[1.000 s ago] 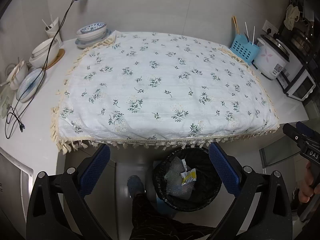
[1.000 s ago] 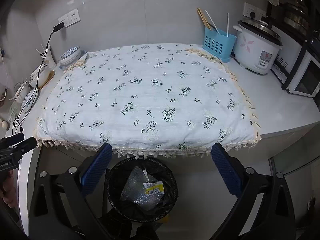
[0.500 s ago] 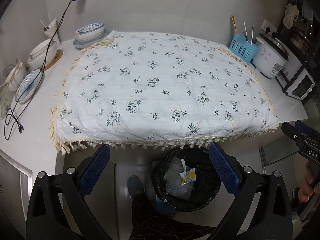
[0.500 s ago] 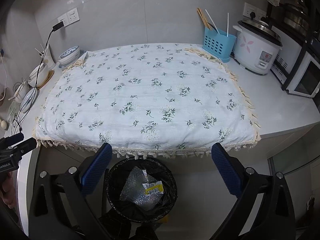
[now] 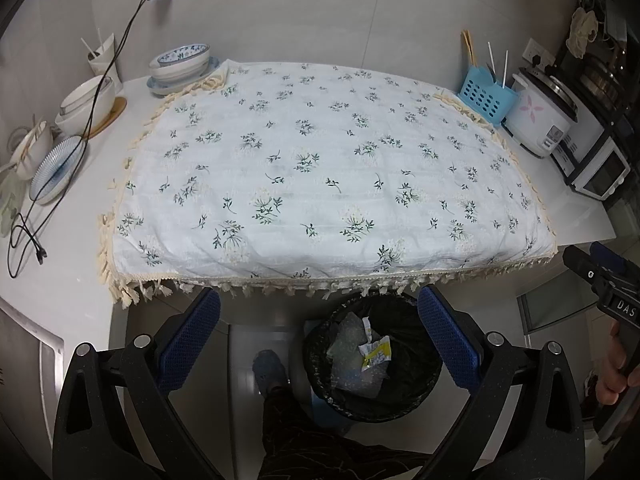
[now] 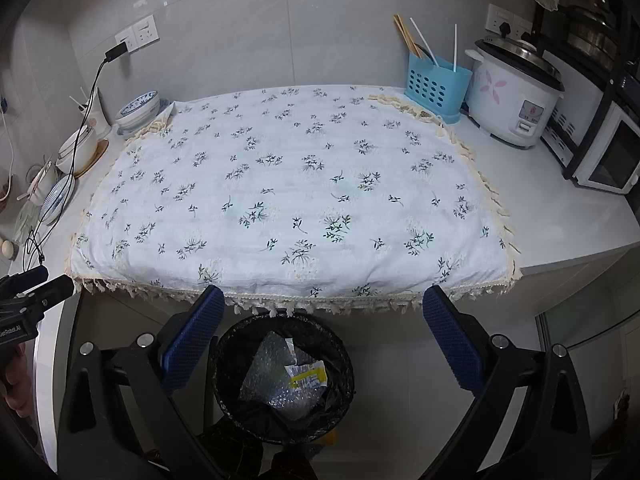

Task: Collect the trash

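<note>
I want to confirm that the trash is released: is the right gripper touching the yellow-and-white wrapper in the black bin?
Apart. The right wrist view shows the right gripper open and empty above the black bin; the yellow-and-white wrapper lies inside on bubble wrap.

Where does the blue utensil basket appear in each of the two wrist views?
Left wrist view: the blue utensil basket stands at the upper right, at the far right corner of the floral cloth, just left of the rice cooker.
Right wrist view: the same basket is at the upper right of centre, again just left of the rice cooker.
Shared landmark: the black trash bin below the cloth's near edge.
</note>
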The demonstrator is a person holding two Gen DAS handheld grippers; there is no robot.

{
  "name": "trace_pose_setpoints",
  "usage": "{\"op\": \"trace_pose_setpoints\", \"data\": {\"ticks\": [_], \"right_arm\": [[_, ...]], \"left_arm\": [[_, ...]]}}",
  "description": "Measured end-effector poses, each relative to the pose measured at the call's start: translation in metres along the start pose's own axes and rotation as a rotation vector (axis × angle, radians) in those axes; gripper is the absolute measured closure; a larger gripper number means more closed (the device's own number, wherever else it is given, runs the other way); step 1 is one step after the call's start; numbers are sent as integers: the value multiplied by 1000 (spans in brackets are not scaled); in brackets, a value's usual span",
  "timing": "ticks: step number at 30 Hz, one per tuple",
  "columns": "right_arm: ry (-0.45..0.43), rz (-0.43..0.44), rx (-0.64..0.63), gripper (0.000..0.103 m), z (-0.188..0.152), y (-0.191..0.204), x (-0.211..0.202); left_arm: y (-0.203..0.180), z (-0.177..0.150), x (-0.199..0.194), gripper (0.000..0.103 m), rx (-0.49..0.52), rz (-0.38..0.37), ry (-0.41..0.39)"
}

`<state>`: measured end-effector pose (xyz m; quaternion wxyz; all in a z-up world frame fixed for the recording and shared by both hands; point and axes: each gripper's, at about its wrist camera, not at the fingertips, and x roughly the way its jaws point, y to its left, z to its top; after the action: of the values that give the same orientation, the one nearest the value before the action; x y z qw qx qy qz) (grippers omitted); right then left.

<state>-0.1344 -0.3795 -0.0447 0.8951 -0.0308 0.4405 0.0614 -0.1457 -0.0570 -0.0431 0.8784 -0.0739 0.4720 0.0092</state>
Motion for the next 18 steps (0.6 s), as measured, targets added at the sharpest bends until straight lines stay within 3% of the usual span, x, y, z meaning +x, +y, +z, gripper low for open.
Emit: {"op": "trace_pose_setpoints", "data": {"ticks": [18], "right_arm": [[2,1,1,8,-5,3,0]], "left_arm": [[2,-2,0,6,-19,18,-5]]}}
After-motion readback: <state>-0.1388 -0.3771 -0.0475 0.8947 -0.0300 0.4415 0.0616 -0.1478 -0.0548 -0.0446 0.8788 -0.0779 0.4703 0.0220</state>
